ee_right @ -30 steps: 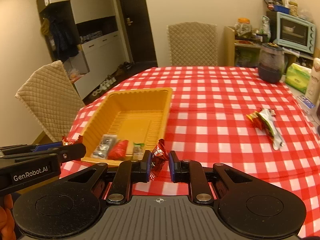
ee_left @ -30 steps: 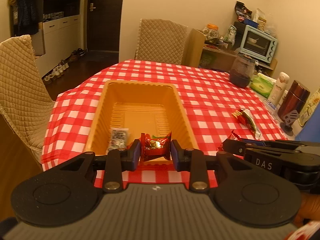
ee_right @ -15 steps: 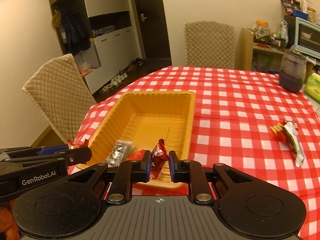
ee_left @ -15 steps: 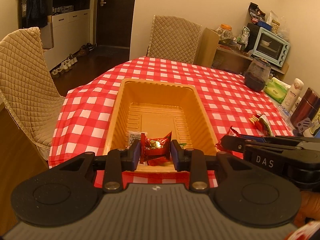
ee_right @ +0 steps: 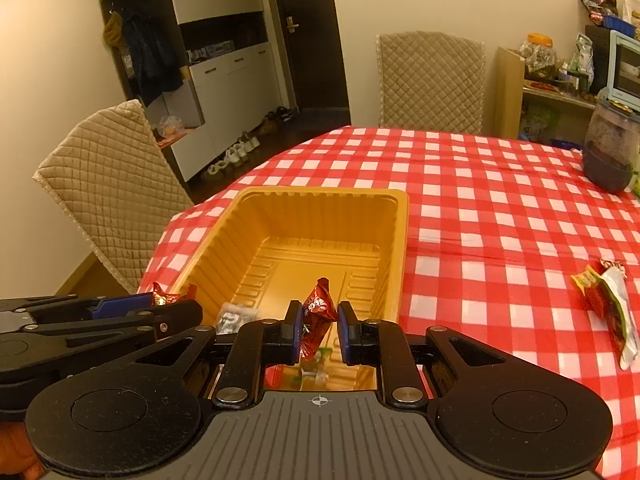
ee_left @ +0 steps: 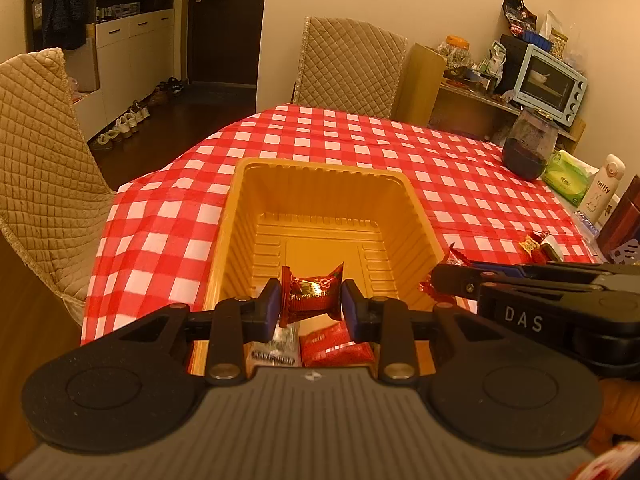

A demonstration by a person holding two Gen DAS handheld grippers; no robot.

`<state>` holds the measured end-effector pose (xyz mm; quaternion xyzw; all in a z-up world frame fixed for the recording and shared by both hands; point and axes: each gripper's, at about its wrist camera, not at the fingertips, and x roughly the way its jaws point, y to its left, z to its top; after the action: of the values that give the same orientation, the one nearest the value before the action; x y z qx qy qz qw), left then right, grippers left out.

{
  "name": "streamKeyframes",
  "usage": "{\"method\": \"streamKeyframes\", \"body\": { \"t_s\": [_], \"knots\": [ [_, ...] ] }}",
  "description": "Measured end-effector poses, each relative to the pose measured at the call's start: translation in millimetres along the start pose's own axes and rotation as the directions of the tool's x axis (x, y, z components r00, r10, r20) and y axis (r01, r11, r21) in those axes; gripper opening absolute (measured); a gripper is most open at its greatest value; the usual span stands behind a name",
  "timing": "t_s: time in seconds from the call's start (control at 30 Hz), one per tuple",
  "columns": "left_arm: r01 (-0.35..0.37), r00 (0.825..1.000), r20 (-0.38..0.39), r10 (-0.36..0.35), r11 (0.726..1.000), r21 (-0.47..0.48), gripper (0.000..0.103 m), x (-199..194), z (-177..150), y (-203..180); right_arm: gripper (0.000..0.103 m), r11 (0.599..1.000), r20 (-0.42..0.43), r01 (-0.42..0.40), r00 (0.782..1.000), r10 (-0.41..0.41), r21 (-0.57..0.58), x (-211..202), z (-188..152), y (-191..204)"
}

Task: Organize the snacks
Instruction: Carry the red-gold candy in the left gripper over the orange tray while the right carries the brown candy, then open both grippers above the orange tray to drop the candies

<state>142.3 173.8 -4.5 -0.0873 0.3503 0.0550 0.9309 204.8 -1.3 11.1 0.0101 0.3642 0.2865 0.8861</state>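
A yellow plastic tray (ee_left: 320,184) (ee_right: 320,204) sits on the red checked tablecloth. My left gripper (ee_left: 310,306) is shut on a red candy wrapper (ee_left: 312,294) and holds it over the tray's near end. My right gripper (ee_right: 318,326) holds a red wrapped candy (ee_right: 316,310) over the tray's near end; its jaws stand a little apart around the candy. A silver packet (ee_left: 280,346) (ee_right: 236,316) and a red packet (ee_left: 336,350) lie in the tray below. More snack packets (ee_right: 608,304) (ee_left: 536,246) lie on the cloth to the right.
Two quilted chairs (ee_left: 40,184) (ee_left: 352,64) stand at the table's left and far sides. A dark jar (ee_left: 528,150), tissue pack (ee_left: 566,176) and white bottle (ee_left: 604,188) stand at the far right. A toaster oven (ee_left: 552,84) sits on a shelf behind.
Both grippers moved forward from the tray's near edge to over its near end, each still carrying its candy. The right jaws have parted slightly.
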Motion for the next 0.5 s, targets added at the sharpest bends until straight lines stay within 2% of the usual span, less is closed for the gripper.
{"method": "streamKeyframes", "body": {
  "t_s": [0.23,0.37,0.5],
  "knots": [
    [0.006,1.0,-0.016,-0.006,1.0,0.008,0.03,22,8,0,0.019,1.0,-0.009,-0.001,1.0,0.001,0.006,20,6,-7],
    [0.015,1.0,-0.014,-0.015,1.0,0.0,0.035,30,7,5,0.019,1.0,-0.016,0.002,1.0,-0.002,0.018,28,8,-11],
    [-0.007,1.0,-0.021,0.007,1.0,0.001,0.035,29,4,12,0.019,1.0,-0.025,-0.001,1.0,0.001,0.027,32,6,-14]
  ]
}}
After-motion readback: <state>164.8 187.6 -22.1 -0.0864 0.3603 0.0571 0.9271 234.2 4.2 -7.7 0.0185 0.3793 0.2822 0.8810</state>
